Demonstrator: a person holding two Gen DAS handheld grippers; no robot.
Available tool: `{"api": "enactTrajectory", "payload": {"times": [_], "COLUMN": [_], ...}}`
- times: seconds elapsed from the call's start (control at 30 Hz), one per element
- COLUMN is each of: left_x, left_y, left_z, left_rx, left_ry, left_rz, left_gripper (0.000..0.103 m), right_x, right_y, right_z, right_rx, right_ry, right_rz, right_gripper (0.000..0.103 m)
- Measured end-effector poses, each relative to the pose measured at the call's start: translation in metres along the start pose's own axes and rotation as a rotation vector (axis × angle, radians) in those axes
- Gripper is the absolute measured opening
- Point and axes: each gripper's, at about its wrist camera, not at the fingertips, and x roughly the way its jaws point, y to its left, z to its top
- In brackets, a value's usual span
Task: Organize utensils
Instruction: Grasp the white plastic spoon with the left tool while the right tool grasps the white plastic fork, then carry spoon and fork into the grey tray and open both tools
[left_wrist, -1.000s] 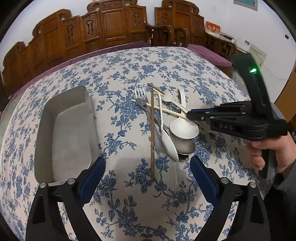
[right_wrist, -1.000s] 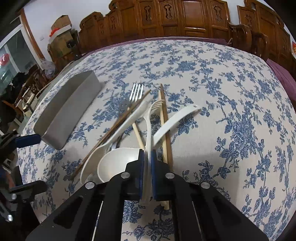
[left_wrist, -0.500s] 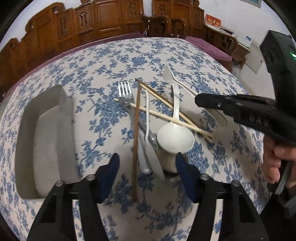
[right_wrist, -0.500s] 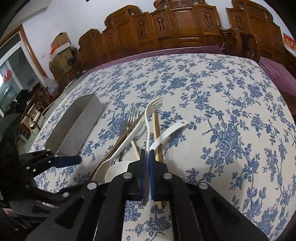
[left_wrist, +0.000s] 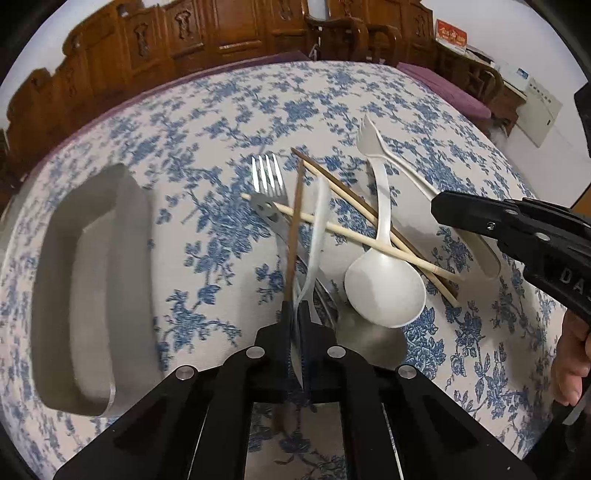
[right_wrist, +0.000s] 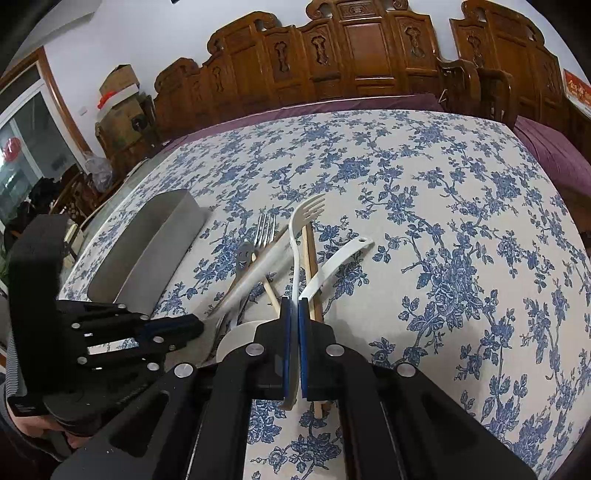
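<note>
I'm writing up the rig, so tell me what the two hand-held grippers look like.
Both hand-held grippers, left and right, are matte black plastic with silver screw heads, and each has blue ribbed pads inside its two fingers. The right one's side carries raised letters. A grey ribbed sleeve cuff shows behind the left one.

You have carved wooden chairs (right_wrist: 369, 55) along the table's far side, cardboard boxes (right_wrist: 120, 92) far left, a glass door (right_wrist: 26, 147) beyond them.

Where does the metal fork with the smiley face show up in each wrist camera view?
Left wrist: metal fork sits centre, just above middle, tines pointing away.
Right wrist: metal fork lies left of centre, mid-height.
Shared landmark: the steel tray, left of the fork in both.
</note>
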Motion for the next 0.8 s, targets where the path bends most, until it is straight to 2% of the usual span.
{"api": "enactTrajectory", "payload": {"times": [0.2, 0.53, 0.8], "left_x": [-0.029, -0.067, -0.088], "left_y": [0.01, 0.033, 0.065], "left_z": [0.002, -0.001, -0.012], "left_rx": [0.017, 0.017, 0.008], "left_ry": [-0.061, -0.143, -0.171], "left_rz": [0.03, 0.022, 0.024], "left_gripper": [0.003, 0.003, 0.003], "right_x": [-0.005, -0.005, -0.007], "right_y": [0.005, 0.02, 0.035], "right_z": [0.0, -0.007, -0.009], "right_rx": [-0.006, -0.013, -0.028], "right_ry": [-0.013, -0.008, -0.016], "right_rz": [-0.005, -0.01, -0.014], "right_gripper": [0.005, 0.005, 0.005]}}
